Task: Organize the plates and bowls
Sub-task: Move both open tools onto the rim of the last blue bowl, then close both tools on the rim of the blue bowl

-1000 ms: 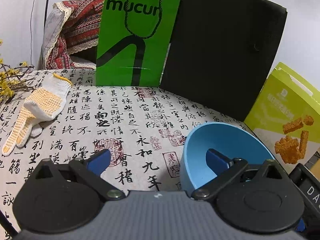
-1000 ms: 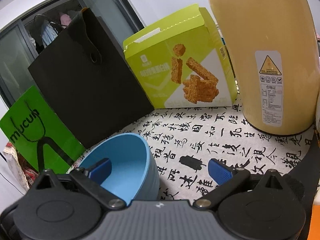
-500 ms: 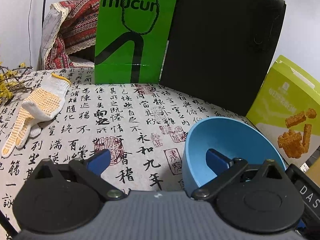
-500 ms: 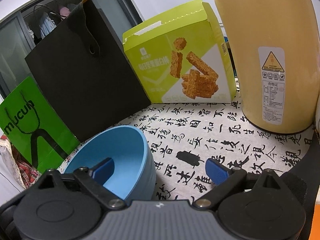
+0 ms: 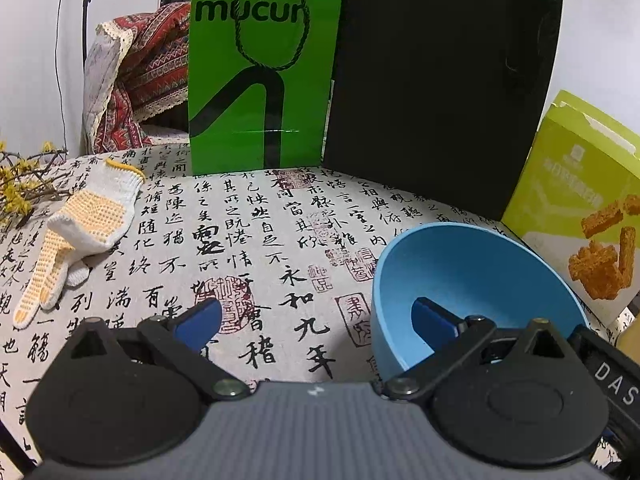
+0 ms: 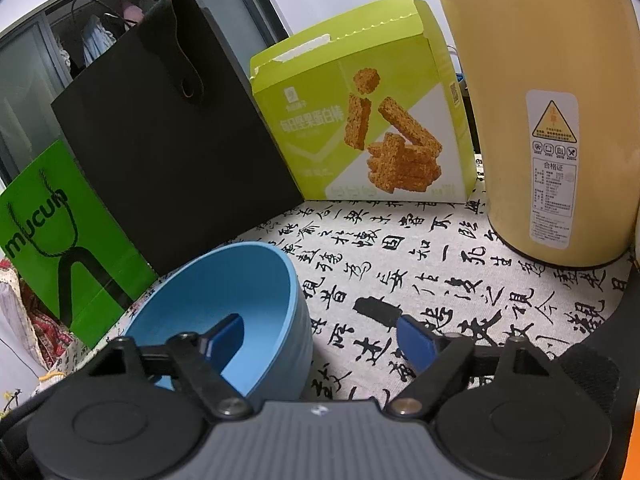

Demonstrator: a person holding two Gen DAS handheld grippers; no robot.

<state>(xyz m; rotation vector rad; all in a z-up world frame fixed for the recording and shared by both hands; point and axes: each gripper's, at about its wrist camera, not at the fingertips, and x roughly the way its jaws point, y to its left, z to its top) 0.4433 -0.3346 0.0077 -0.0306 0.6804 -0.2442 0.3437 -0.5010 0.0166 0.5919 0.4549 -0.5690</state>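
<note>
You are holding both grippers low over the calligraphy-print tablecloth [image 5: 256,240], and the blue bowl [image 5: 472,280] is sitting tilted between them, its mouth turned toward you. Your left gripper [image 5: 316,318] is keeping its jaws wide apart: its right-hand finger is reaching inside the bowl's hollow while the other finger is hovering over bare cloth, so the bowl's near wall is passing between them without either pad pressing on it. Your right gripper [image 6: 320,336] is mirroring this, with its left-hand finger inside the bowl [image 6: 224,300] and its right-hand finger outside over the cloth; its jaws have just been closing in, with the bowl's wall between them, yet a gap is still showing on the outer side, so they are not gripping.

Beyond the left jaws a green paper bag [image 5: 260,80] and a black bag [image 5: 440,88] are standing upright side by side, and off to the left of those jaws a white dotted work glove [image 5: 84,224] is lying flat. Ahead of the right jaws a lime-green snack box [image 6: 360,120] is standing, with a tall yellow container [image 6: 540,112] just to its right.
</note>
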